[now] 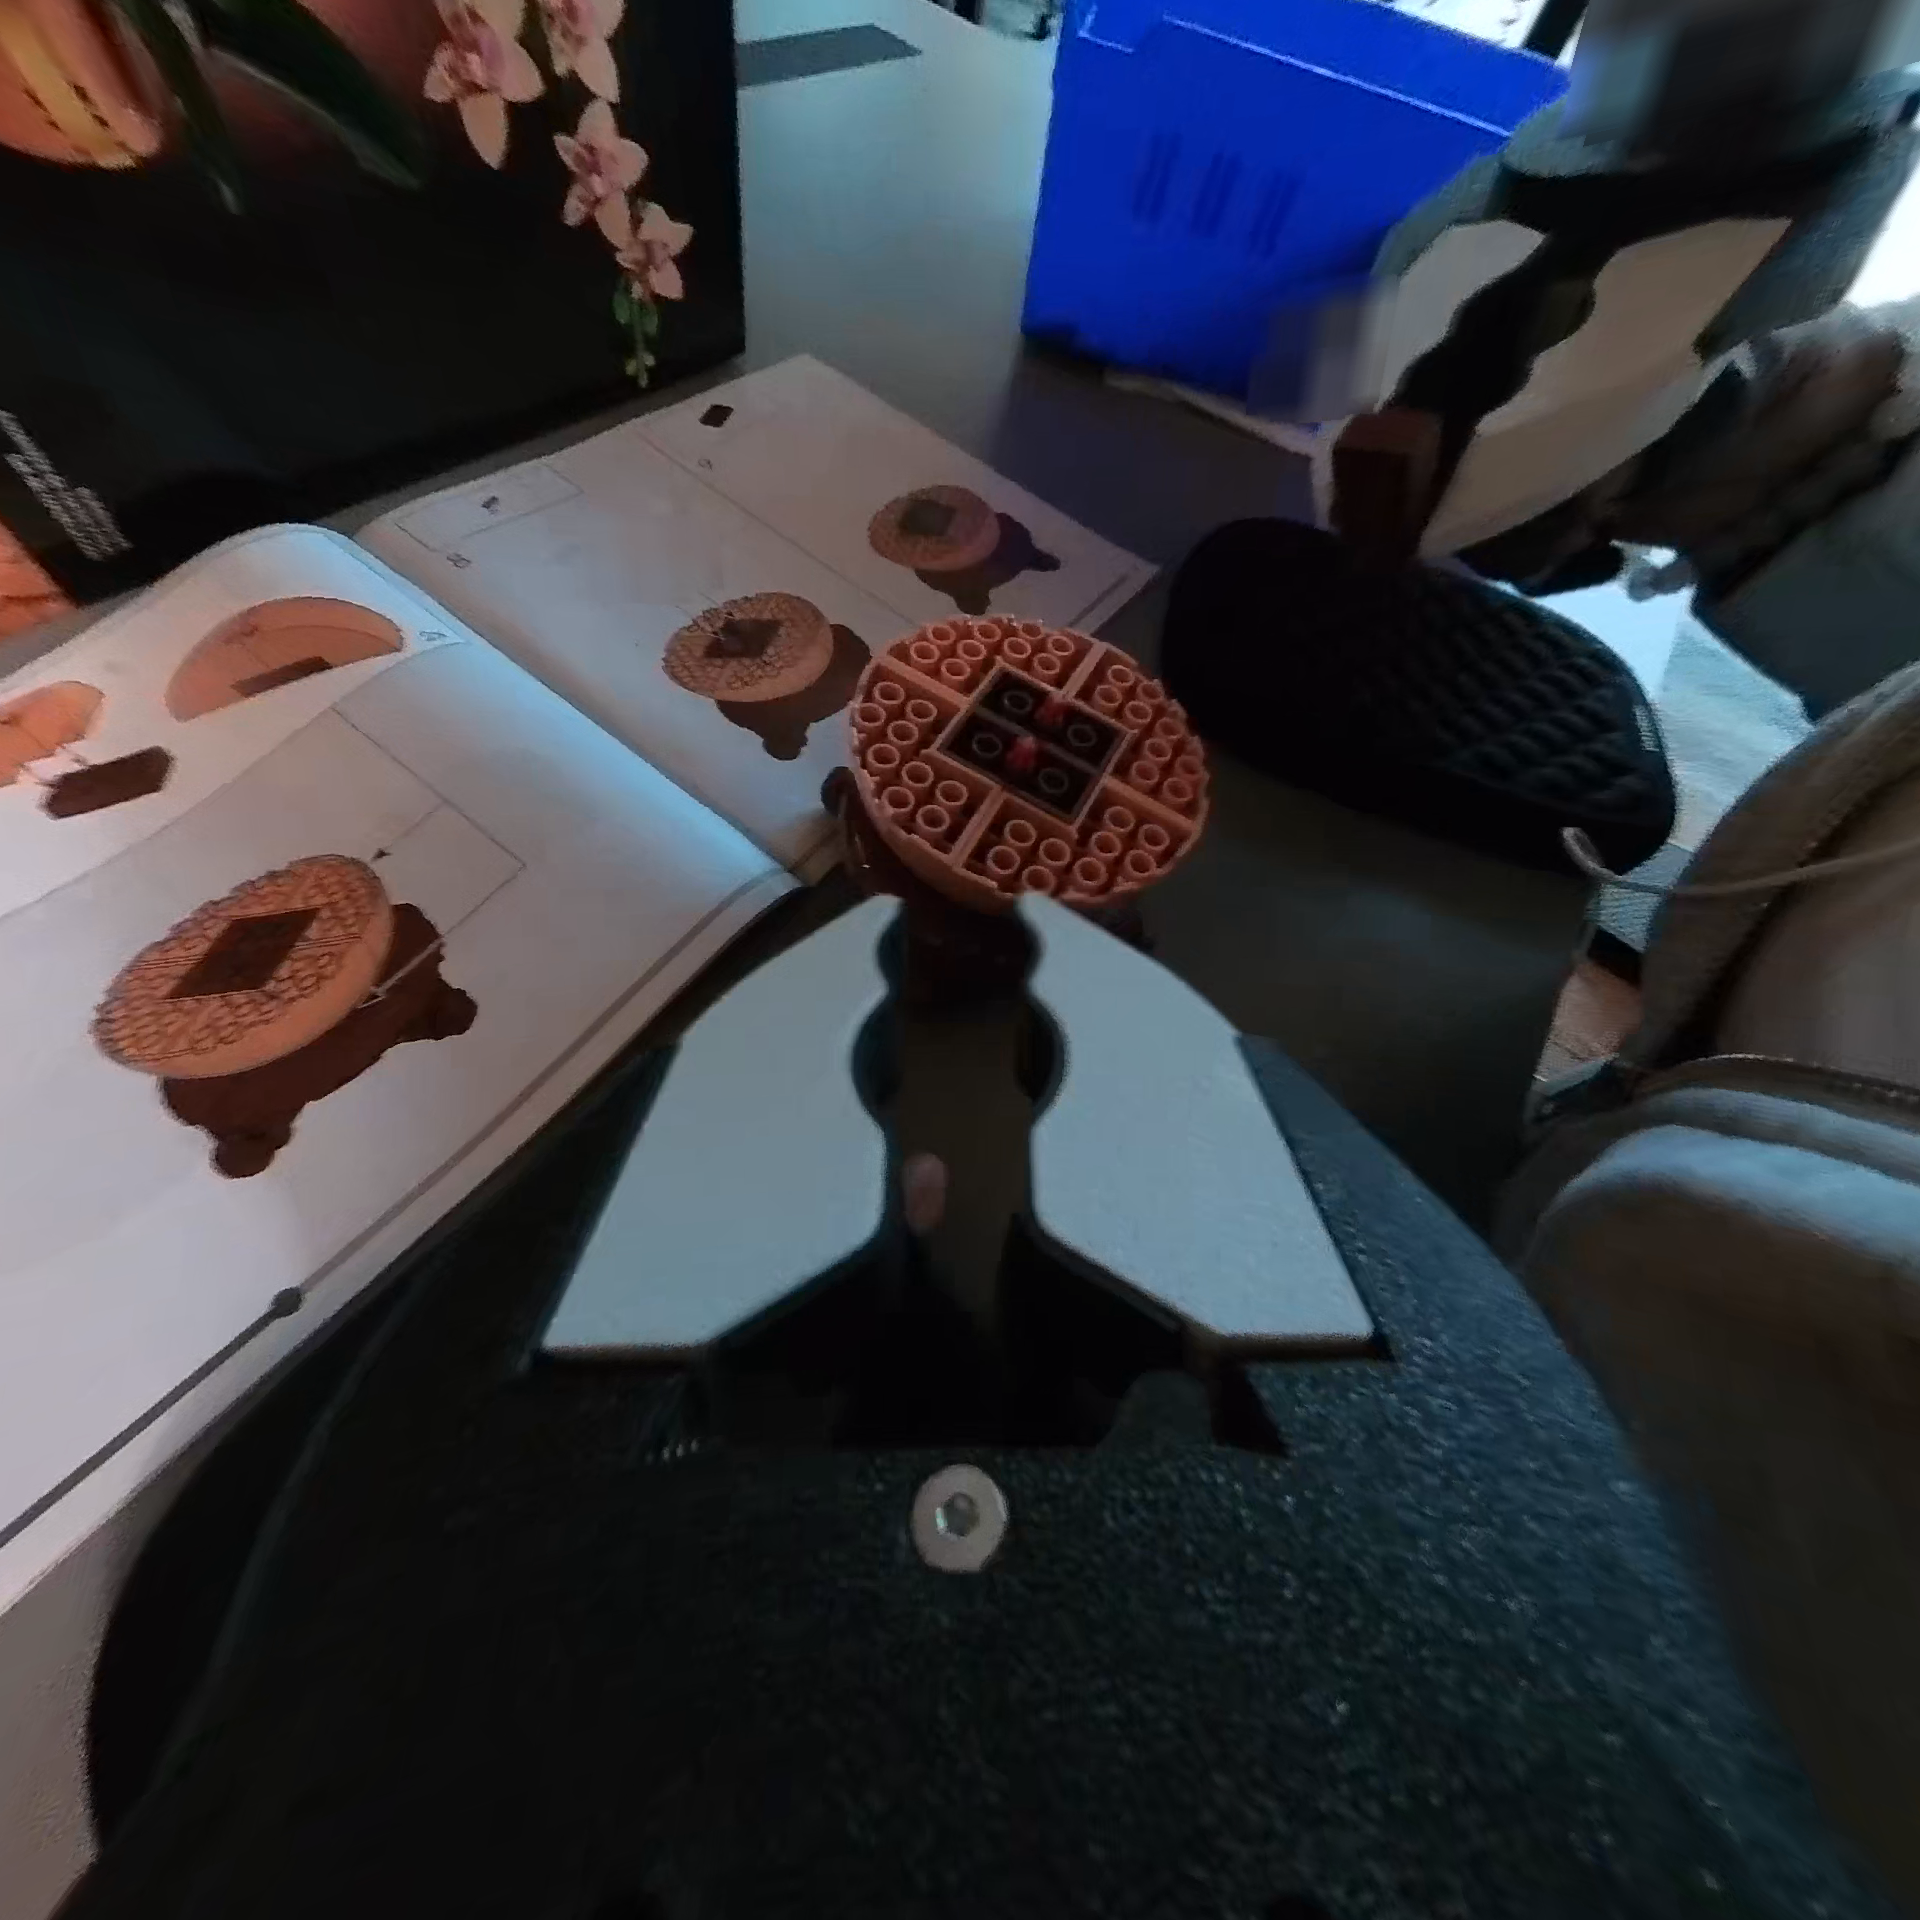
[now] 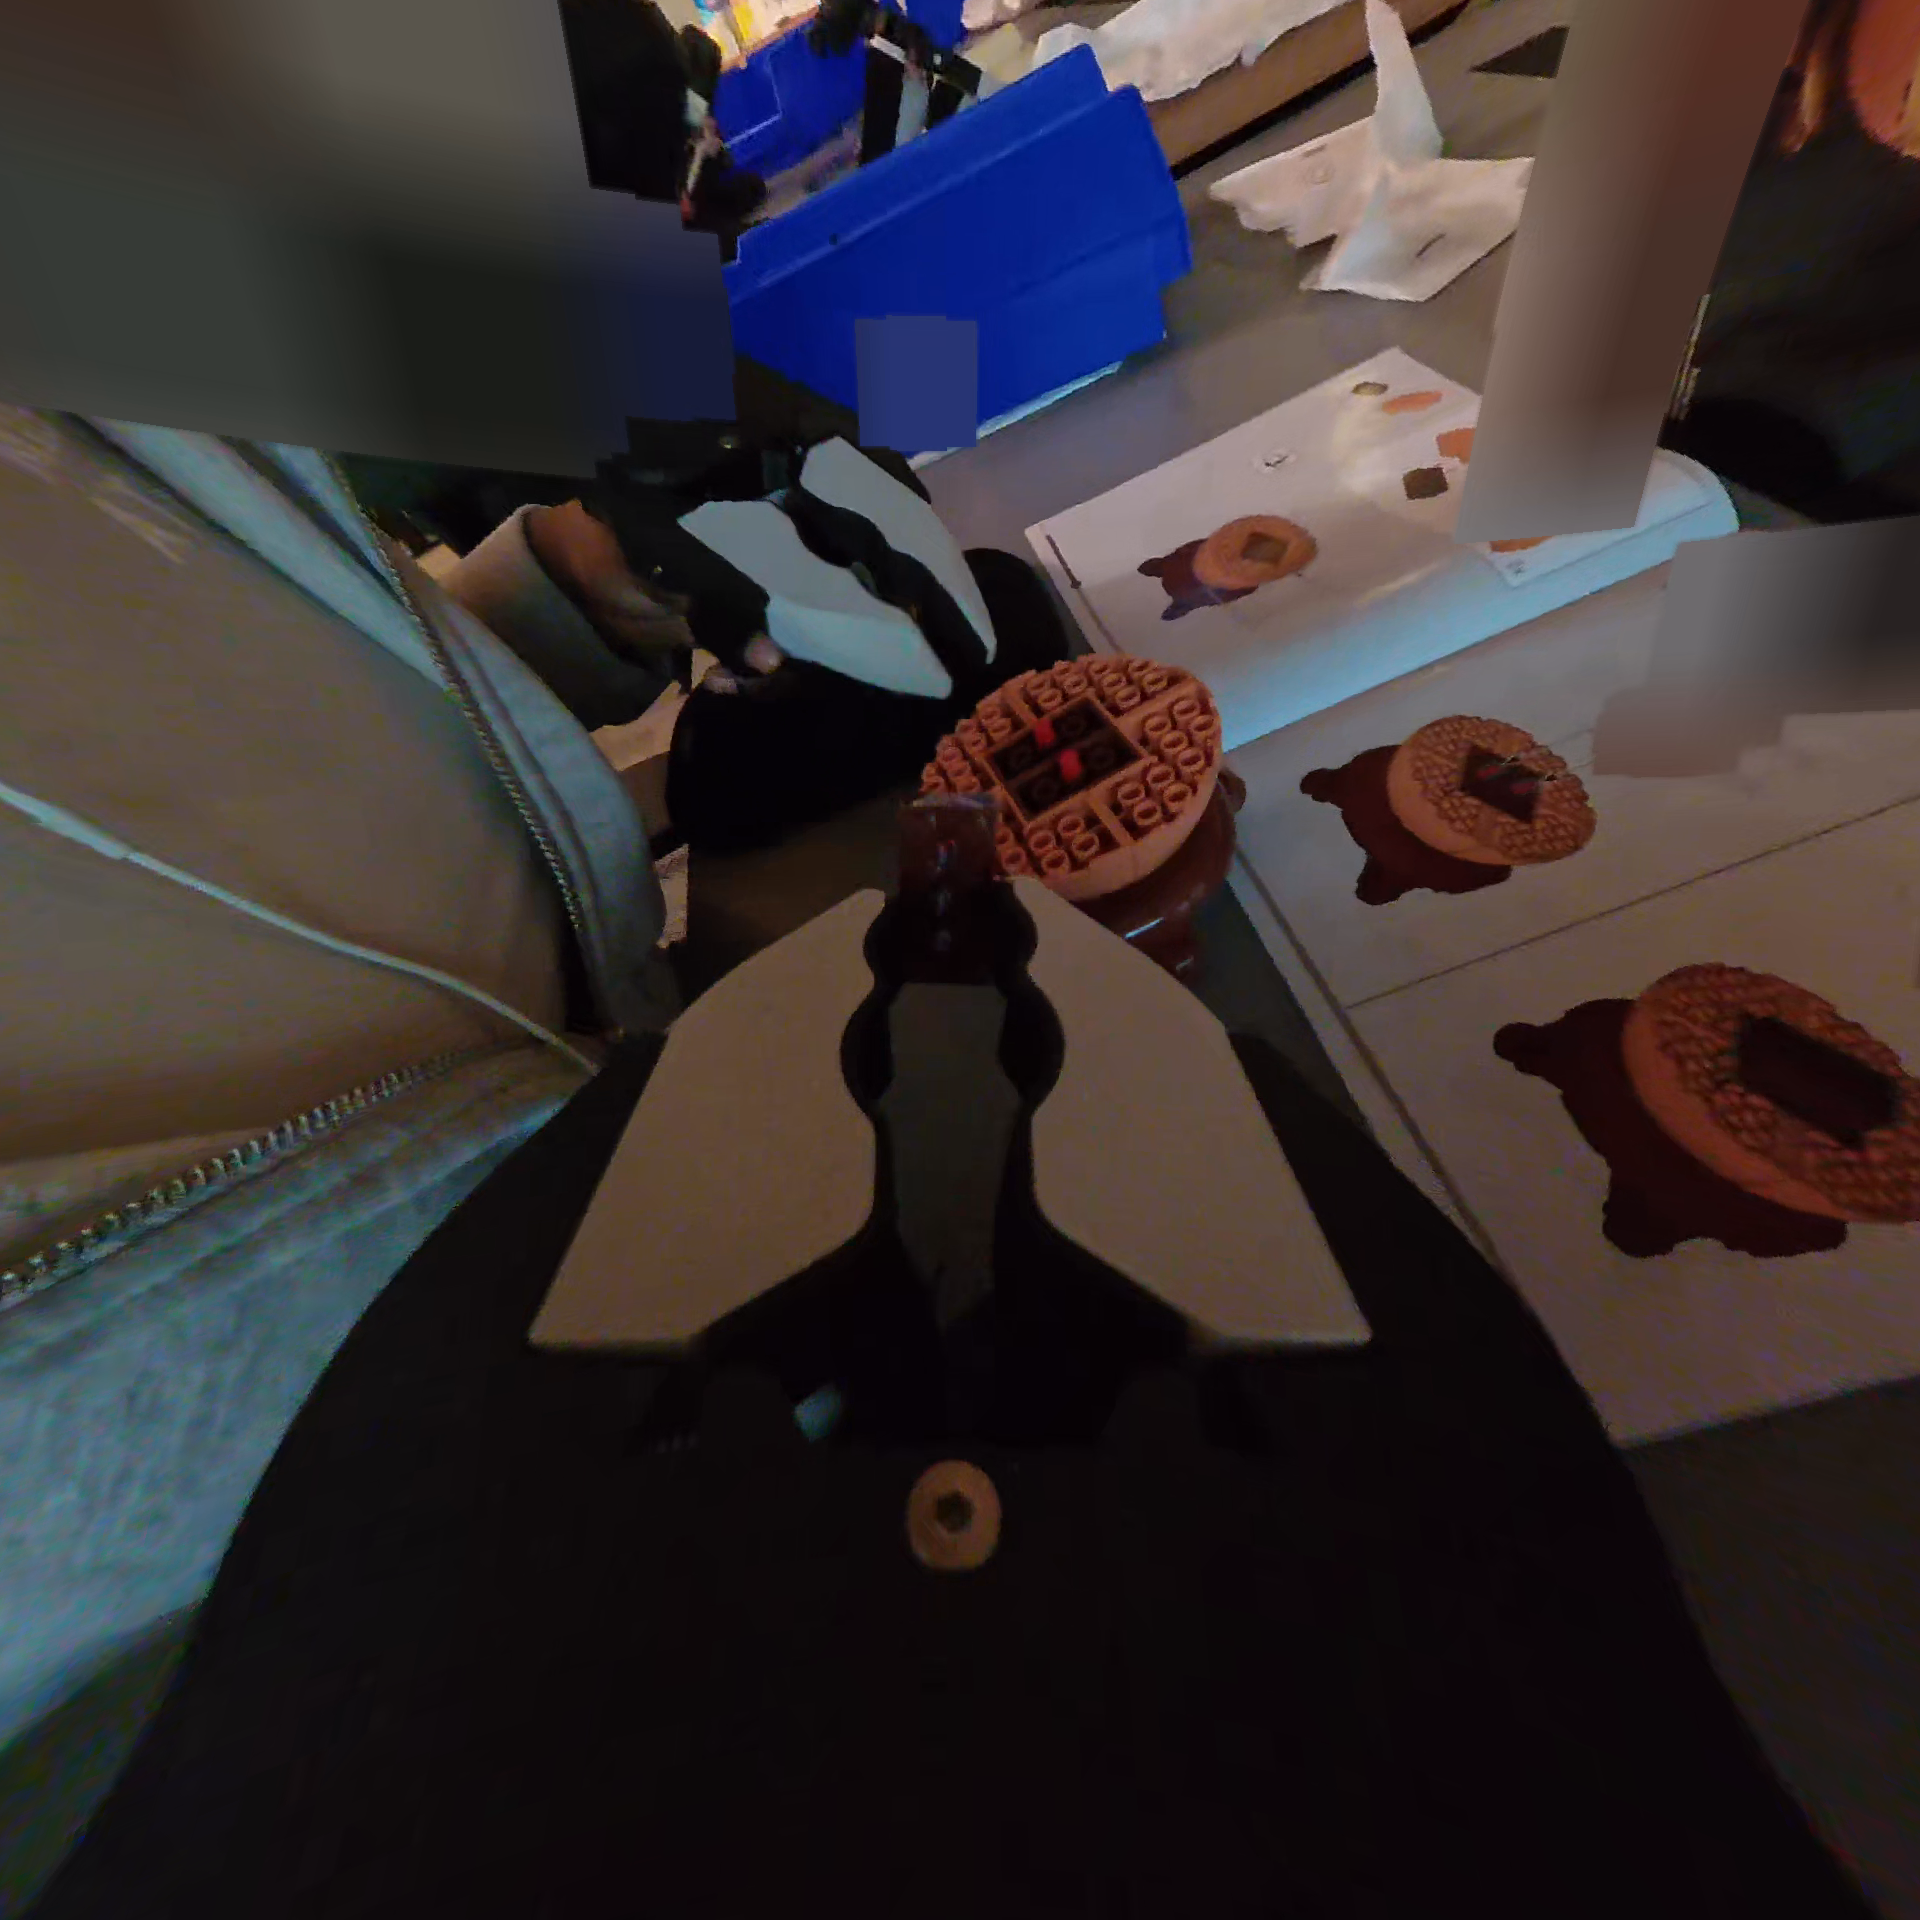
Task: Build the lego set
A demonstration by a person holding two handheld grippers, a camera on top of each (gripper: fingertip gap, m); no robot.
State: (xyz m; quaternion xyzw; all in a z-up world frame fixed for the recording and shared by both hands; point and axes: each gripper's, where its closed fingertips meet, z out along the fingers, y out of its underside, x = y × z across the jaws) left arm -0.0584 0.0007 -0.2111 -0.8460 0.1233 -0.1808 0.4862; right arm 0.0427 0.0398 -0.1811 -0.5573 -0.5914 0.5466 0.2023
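Two claws: the left claw (image 1: 958, 935) is narrowed on the dark brown base of a brick model (image 1: 1027, 764), its pads pressing the base from both sides; the right claw (image 2: 951, 914) is pinched on one small dark brown brick (image 2: 943, 847), held upright just beside the model.
One model: a round peach-coloured disc covered in studs, with a black rectangle and two red bits at its centre, sitting on a glossy brown stand, tilted toward the camera, above the edge of the booklet.
One booklet: an open instruction booklet (image 1: 582, 727) of smooth white paper, lying flat, printed with several drawings of the same disc on its stand.
One box: a black cardboard box (image 1: 364, 312) with pink flowers pictured, standing behind the booklet.
Blue bins: one blue plastic bin (image 1: 1247, 187) in the left view, more behind it in the right view.
One pouch: a black quilted pouch (image 1: 1434, 707), rounded.
Surface: grey, smooth, matte (image 1: 883, 208).
Room: dim; crumpled white bags (image 2: 1371, 197) lie farther off.
Person: a grey zipped jacket (image 2: 260, 779).
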